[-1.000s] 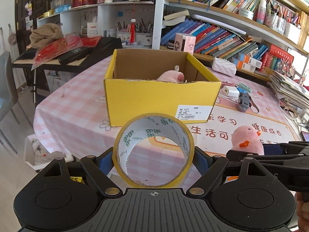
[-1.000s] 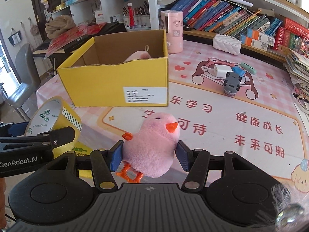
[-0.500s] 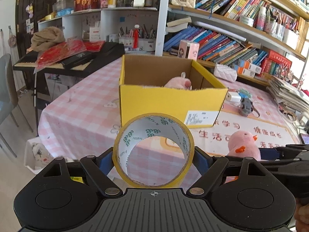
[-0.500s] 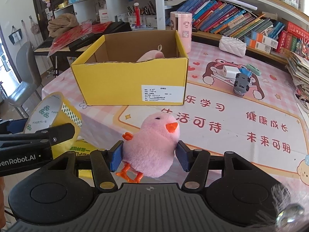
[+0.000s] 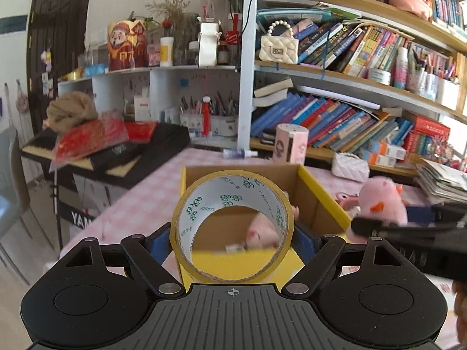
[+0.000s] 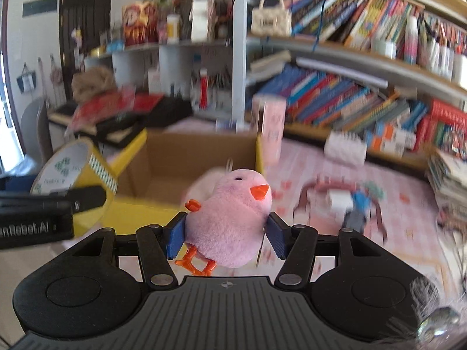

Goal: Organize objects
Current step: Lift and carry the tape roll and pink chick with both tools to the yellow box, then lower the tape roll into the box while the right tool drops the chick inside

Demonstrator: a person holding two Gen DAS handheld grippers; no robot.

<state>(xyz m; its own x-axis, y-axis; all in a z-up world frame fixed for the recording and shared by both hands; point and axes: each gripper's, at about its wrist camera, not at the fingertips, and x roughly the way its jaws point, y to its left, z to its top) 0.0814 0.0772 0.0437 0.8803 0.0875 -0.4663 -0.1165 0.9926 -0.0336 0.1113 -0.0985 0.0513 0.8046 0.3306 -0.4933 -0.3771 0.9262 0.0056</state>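
From the left wrist, the left gripper [image 5: 232,240] was clamped on a roll of yellow tape [image 5: 232,227], its blue pads pressed against the roll's two sides, the roll standing on edge with its hole facing the camera. Just beyond the fingers lay the open yellow cardboard box [image 5: 321,201]; a pink plush toy [image 5: 261,232] rested on its floor, seen through the roll's hole. Right of the fingers, the right gripper [image 5: 382,217] carried a pink plush chick [image 5: 382,201].

From the right wrist, the right gripper [image 6: 226,234] squeezed the pink plush chick [image 6: 226,221] between its blue pads. Ahead of the fingers sat the box [image 6: 186,157], blurred, something pale pink inside. Left of the fingers was the tape [image 6: 73,166].
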